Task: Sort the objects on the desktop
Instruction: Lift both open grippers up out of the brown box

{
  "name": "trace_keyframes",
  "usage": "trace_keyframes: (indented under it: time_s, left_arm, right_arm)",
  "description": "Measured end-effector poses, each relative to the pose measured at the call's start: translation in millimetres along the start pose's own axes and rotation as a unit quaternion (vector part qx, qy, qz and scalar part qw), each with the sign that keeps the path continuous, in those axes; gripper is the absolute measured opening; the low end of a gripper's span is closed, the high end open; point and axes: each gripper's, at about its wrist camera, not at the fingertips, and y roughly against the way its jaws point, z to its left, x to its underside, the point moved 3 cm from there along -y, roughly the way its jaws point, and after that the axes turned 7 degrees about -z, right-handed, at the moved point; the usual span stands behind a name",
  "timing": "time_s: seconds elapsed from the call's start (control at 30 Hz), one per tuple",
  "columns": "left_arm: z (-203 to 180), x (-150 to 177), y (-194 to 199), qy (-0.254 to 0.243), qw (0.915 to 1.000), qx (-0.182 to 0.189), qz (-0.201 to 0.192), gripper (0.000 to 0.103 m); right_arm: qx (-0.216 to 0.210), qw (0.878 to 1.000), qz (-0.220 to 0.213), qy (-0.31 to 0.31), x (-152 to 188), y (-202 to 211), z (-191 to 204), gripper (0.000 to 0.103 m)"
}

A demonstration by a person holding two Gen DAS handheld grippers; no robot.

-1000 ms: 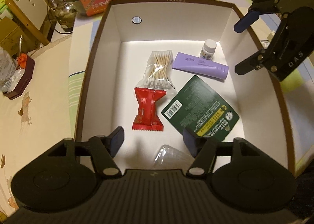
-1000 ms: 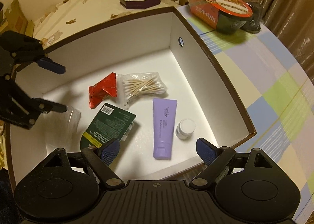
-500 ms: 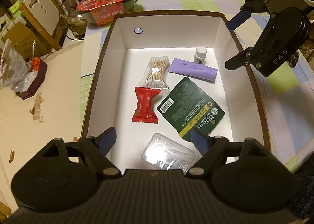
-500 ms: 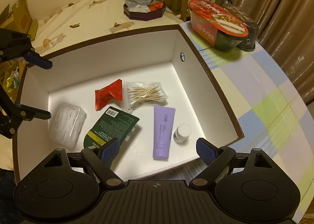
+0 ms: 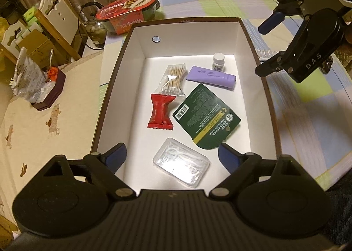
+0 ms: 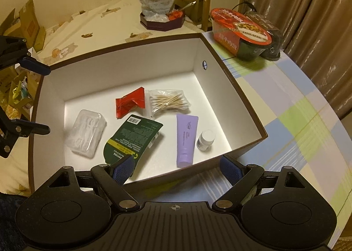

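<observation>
Inside the brown-rimmed white box (image 5: 257, 57), the clear plastic floss-pick case (image 5: 181, 162) now lies uncovered, left gripper (image 5: 170, 156) pulled back, both grippers' jaws spread empty.

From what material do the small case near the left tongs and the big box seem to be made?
The case looks like clear, glossy hard plastic: white picks show through. The box looks like matte cardboard, white inside with brown rim; thin straight walls suggest it.

- Box (image 5: 114, 88) on table (image 5: 308, 119); 6 items inside.
- Floss case (image 5: 181, 163) at near end, pouch (image 5: 206, 116) just behind it.
- Snack packet (image 5: 160, 112) left of pouch, touching swab bag (image 5: 173, 79).
- Tube (image 5: 211, 74) beside bottle (image 5: 218, 59) (far right corner).
- Noodle bowl (image 5: 127, 13) behind box.
</observation>
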Motion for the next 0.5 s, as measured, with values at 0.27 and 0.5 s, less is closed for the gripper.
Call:
trace_keyframes:
  time_s: [0.27,0.5]
  left_arm:
    - [-17,8,17,0.005,0.9999,-0.015,-0.001,0.090]
    - [-36,14,29,0.011,0.9997,-0.022,-0.002,0.090]
  right_arm:
    - [-0.006,1.000,-0.012,0.003,13,17,3,0.088]
    - [-0.012,1.000,-0.020,0.007,31,34,7,0.088]
